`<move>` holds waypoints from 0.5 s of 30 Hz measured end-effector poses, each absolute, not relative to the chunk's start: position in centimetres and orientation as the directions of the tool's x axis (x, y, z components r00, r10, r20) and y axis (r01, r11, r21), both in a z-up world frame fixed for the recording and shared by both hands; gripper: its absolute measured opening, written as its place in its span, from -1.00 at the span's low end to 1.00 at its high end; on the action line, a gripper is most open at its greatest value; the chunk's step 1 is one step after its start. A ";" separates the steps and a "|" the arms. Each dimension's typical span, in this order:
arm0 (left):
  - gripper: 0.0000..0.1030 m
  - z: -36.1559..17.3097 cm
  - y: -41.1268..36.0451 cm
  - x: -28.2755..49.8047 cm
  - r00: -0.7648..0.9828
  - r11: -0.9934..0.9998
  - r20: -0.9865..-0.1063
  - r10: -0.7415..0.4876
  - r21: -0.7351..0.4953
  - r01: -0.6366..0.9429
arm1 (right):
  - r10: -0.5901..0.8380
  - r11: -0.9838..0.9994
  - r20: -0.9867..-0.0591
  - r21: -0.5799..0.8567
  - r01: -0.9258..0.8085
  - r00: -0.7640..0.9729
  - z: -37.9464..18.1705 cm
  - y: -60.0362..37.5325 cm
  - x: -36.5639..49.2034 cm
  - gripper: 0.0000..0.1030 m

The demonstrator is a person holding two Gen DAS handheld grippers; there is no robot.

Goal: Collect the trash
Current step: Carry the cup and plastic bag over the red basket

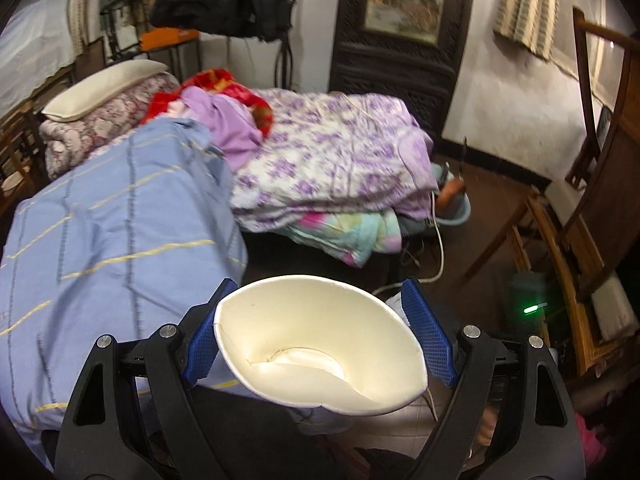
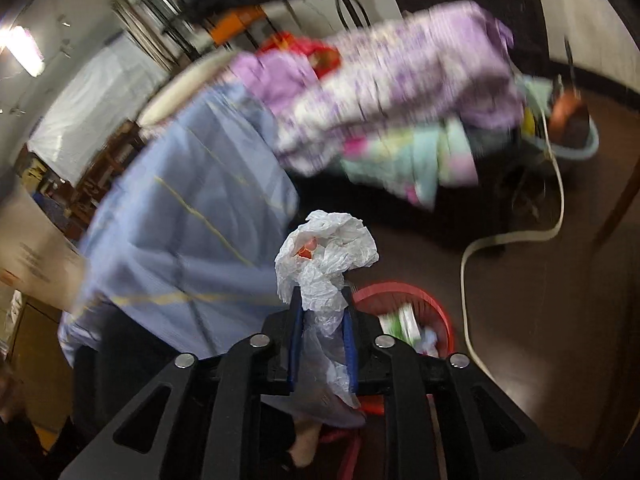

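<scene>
Bedroom: bed heaped with a blue quilt (image 1: 120,220) and a purple floral blanket (image 1: 332,152), dark floor (image 1: 492,216) with a white cable (image 2: 516,236) trailing across, wooden chair (image 1: 576,240) at the right. Red basket (image 2: 436,312) sits on the floor just beyond the right gripper (image 2: 322,304), already holding scraps; likely the drop point, so bring each load squarely over its rim before letting go. Left gripper (image 1: 316,316) pinches a squashed white paper cup (image 1: 320,340); the right one is clamped narrow on a crumpled white plastic wad (image 2: 326,252).

No text, label, brand or number is legible in either view.
</scene>
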State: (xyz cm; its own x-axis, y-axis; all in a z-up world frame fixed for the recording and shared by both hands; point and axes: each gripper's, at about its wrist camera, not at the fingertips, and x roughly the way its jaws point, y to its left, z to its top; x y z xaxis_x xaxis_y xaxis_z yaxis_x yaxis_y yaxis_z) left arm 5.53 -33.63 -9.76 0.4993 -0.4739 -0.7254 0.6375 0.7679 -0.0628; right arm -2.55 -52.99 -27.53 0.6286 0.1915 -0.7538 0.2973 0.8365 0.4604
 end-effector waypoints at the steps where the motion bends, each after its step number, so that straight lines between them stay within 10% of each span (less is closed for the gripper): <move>1: 0.56 -10.3 -34.2 5.6 0.488 0.762 -0.732 -0.475 -0.065 0.644 | 0.202 0.834 -0.770 0.460 0.305 0.606 -28.8 -52.9 -2.2 -0.50; 8: 0.56 -13.4 -36.8 6.2 0.427 0.735 -0.777 -0.463 -0.067 0.675 | 0.302 0.740 -0.758 0.569 0.359 0.578 -33.4 -54.2 -2.4 0.16; 15: 0.56 -15.8 -38.5 6.7 0.361 0.711 -0.812 -0.459 -0.091 0.697 | 0.167 0.739 -0.692 0.559 0.375 0.702 -28.3 -57.1 -5.1 0.21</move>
State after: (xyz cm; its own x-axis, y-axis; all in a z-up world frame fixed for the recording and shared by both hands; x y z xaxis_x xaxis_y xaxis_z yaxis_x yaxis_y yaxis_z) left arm 6.74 -38.50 -15.80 0.3613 -0.4587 -0.8118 0.6974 0.7108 -0.0913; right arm -5.10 -57.05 -28.32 0.7018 0.1672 -0.6925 0.3753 0.7395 0.5588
